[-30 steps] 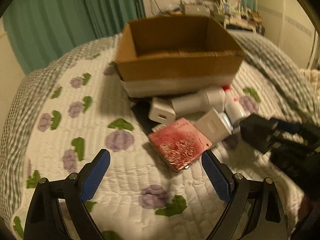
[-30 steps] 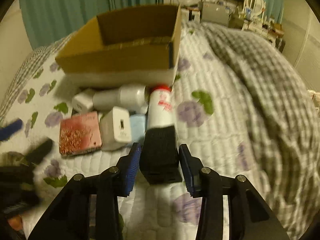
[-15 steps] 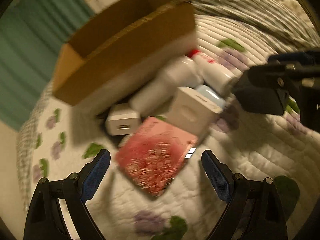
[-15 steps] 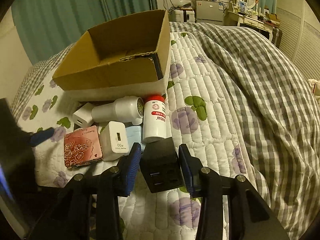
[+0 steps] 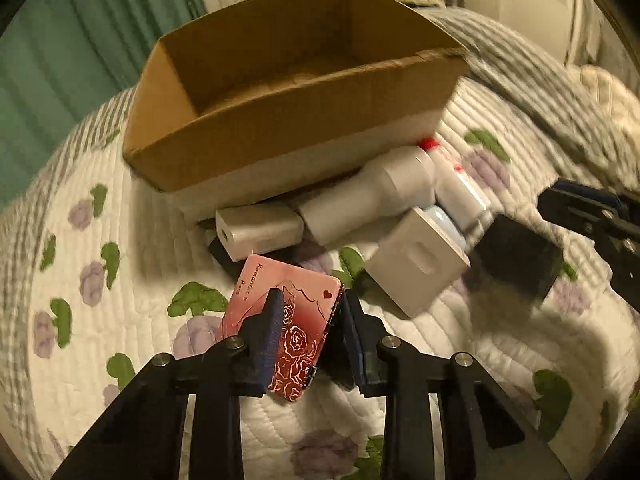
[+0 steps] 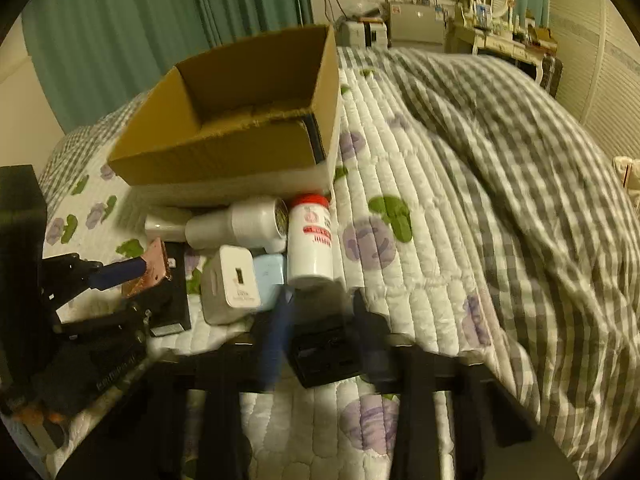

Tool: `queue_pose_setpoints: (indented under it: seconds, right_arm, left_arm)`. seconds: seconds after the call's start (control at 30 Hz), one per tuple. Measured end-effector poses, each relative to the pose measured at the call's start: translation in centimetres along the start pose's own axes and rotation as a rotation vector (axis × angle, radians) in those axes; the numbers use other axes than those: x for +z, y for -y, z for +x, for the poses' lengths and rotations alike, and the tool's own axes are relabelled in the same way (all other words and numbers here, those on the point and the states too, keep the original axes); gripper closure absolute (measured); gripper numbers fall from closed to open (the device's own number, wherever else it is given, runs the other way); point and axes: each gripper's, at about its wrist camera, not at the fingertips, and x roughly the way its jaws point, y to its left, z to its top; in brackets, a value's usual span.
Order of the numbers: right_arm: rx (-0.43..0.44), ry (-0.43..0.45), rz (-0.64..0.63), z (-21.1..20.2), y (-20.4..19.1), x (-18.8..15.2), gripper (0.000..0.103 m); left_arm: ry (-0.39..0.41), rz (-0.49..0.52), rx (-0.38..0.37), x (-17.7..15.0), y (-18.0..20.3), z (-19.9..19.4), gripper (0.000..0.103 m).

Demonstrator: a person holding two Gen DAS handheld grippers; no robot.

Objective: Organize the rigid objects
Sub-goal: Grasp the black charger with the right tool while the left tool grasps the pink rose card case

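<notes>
Left claw (image 5: pixel 308 332): jaws closing on the pink rose-patterned case (image 5: pixel 298 320); the blue pads sit against its two faces, case held on edge and tilted, its far end toward the pile.
Right claw (image 6: pixel 320 316): pressed together on the black charger block (image 6: pixel 322 350), port side facing the camera (view blurred by motion).
Cardboard box (image 5: pixel 280 120): open top, nothing seen inside it, standing on the bed beyond the pile; white band along its lower front.
Pile in front of box: white flat adapter (image 5: pixel 258 230) at left; white flashlight-shaped cylinder (image 5: pixel 372 192) lying on its side, touching the box front; red-capped white bottle (image 6: pixel 311 240) just right of it, also lying down.
White plug cube (image 6: pixel 232 284): near the black charger block, with a pale blue item (image 6: pixel 272 272) tucked behind it, touching.
Black flat box (image 6: pixel 172 300): lies under the lifted pink case, seen from the right wrist.
Bed (image 6: pixel 400 280): white quilt with purple flowers and green leaves; grey checked blanket (image 6: pixel 540 200) bunched at right.
Background: teal curtain (image 6: pixel 120 40) behind the box.
</notes>
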Motion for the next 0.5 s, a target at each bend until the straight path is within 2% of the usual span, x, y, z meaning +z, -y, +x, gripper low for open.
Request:
queue_pose_setpoints:
  seconds: [0.07, 0.17, 0.27, 0.3, 0.33, 0.37, 0.5]
  right_arm:
    - [0.003, 0.009, -0.018, -0.3, -0.4, 0.2, 0.083]
    - [-0.007, -0.001, -0.03, 0.2, -0.6, 0.0, 0.083]
    - [0.042, -0.041, -0.018, 1.1, -0.5, -0.4, 0.081]
    - [0.042, -0.049, -0.014, 1.3, -0.5, -0.5, 0.068]
    - [0.041, -0.057, -0.011, 1.5, -0.6, -0.7, 0.047]
    - [0.049, -0.069, -0.011, 1.9, -0.9, -1.0, 0.041]
    - [0.073, -0.142, -0.04, 3.8, -2.6, -2.3, 0.04]
  left_arm:
    - [0.009, -0.016, -0.01, 0.2, -0.6, 0.2, 0.072]
    - [0.005, -0.013, 0.019, 0.2, -1.2, 1.0, 0.072]
    - [0.031, -0.028, 0.006, -0.4, -1.6, 0.9, 0.071]
    - [0.037, -0.039, 0.005, -0.6, -1.8, 0.8, 0.064]
    - [0.028, -0.049, 0.011, -1.0, -1.6, 0.7, 0.048]
    - [0.025, -0.065, 0.029, -1.2, -1.5, 0.6, 0.043]
    - [0.029, -0.12, 0.015, -1.5, -2.7, 0.5, 0.035]
